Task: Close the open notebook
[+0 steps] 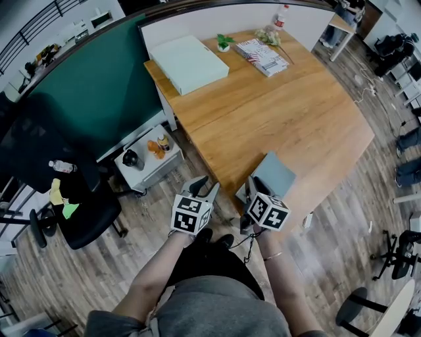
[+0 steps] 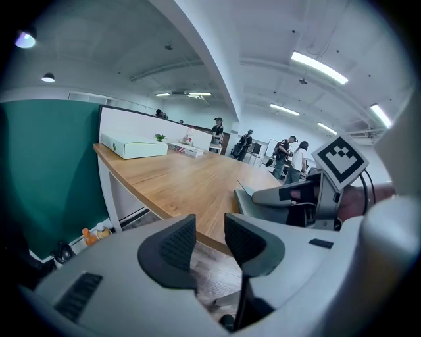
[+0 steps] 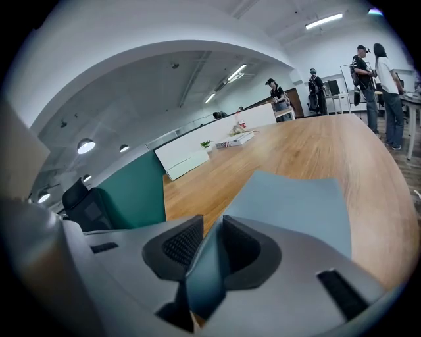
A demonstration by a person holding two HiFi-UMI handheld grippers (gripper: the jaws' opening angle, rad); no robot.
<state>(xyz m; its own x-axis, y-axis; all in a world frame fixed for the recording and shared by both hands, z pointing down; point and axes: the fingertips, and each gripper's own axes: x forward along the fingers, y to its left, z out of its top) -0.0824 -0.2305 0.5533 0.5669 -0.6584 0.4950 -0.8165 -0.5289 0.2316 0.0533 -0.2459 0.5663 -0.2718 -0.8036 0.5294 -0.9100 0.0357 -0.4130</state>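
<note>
A grey-blue notebook (image 1: 275, 172) lies at the near edge of the wooden table (image 1: 276, 112). In the right gripper view its cover (image 3: 296, 204) spreads out ahead, and its near edge runs back between the jaws. My right gripper (image 1: 248, 189) (image 3: 212, 240) stands open around that edge; the cover lies against the right pad with a slim gap on the other side. My left gripper (image 1: 202, 185) (image 2: 210, 240) hangs open and empty just off the table's edge, left of the notebook. The right gripper's marker cube (image 2: 340, 160) shows in the left gripper view.
At the table's far end are a white box (image 1: 189, 62), a small plant (image 1: 224, 43), a stack of magazines (image 1: 262, 56) and a bottle (image 1: 281, 16). A low cabinet (image 1: 138, 172) with bottles and a black chair (image 1: 66, 191) stand to the left, by a green partition (image 1: 99, 85).
</note>
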